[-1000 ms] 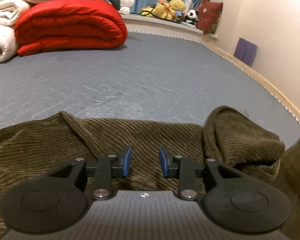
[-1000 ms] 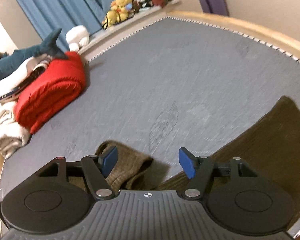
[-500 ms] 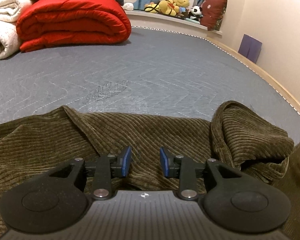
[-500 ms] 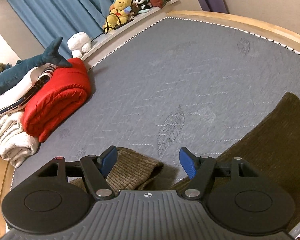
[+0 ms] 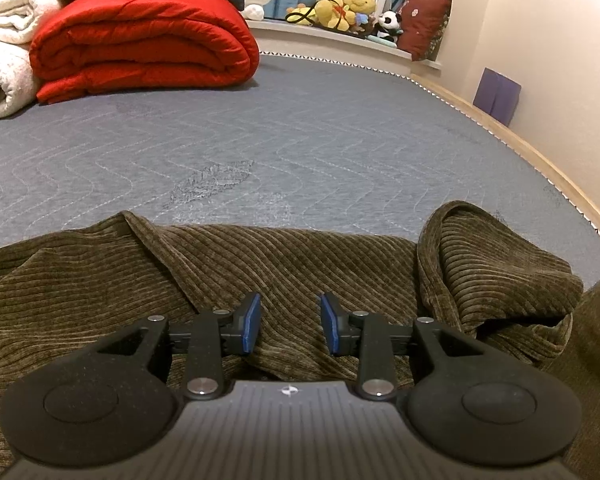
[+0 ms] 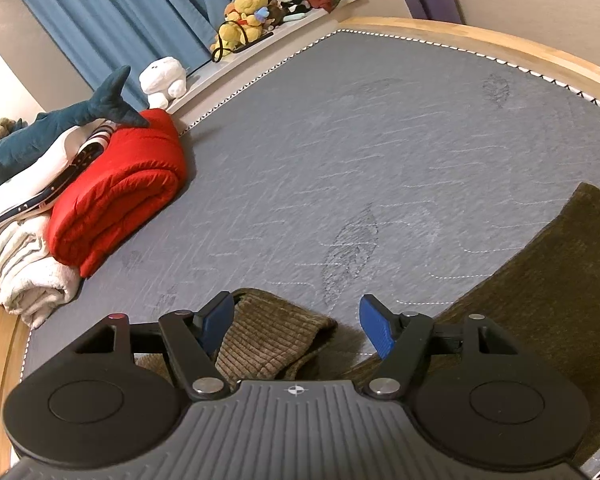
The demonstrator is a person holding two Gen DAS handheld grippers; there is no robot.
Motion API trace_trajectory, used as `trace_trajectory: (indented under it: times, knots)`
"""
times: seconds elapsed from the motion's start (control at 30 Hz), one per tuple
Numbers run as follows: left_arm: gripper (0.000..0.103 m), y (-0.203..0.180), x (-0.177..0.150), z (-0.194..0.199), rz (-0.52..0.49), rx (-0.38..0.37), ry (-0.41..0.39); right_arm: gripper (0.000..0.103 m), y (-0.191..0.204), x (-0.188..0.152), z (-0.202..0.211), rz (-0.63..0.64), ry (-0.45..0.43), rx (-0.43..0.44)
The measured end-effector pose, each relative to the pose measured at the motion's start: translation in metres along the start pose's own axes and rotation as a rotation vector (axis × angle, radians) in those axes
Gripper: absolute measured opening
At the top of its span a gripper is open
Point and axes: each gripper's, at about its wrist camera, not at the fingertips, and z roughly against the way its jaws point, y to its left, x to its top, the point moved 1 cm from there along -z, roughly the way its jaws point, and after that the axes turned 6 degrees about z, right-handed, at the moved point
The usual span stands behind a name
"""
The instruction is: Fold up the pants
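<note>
Both claws are hanging open over olive-brown corduroy pants on a grey quilted mattress. Left gripper is showing 2 blue pads parted with ribbed cloth visible between them and nothing clamped; right gripper is spread wider, its blue fingers bracketing a bunched fold of the pants without closing on it. Corduroy is lying rumpled across the near edge of the mattress, with 1 raised hump at the right of the left wrist view and a flatter dark panel stretching away at the right of the right wrist view. Beyond, a folded red comforter is sitting beside a white blanket, touching it. Stuffed toys are lining a ledge before blue curtains, and a wooden bed frame is bordering the mattress.
</note>
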Motion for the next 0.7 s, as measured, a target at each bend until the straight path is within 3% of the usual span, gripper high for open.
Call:
trace_trajectory:
  times: [0.7]
  knots:
    - [0.037,0.0014,-0.0017,-0.0042,0.003,0.010,0.004,0.072,-0.0023,-0.0029,-0.0071,-0.007,0.021,-0.009]
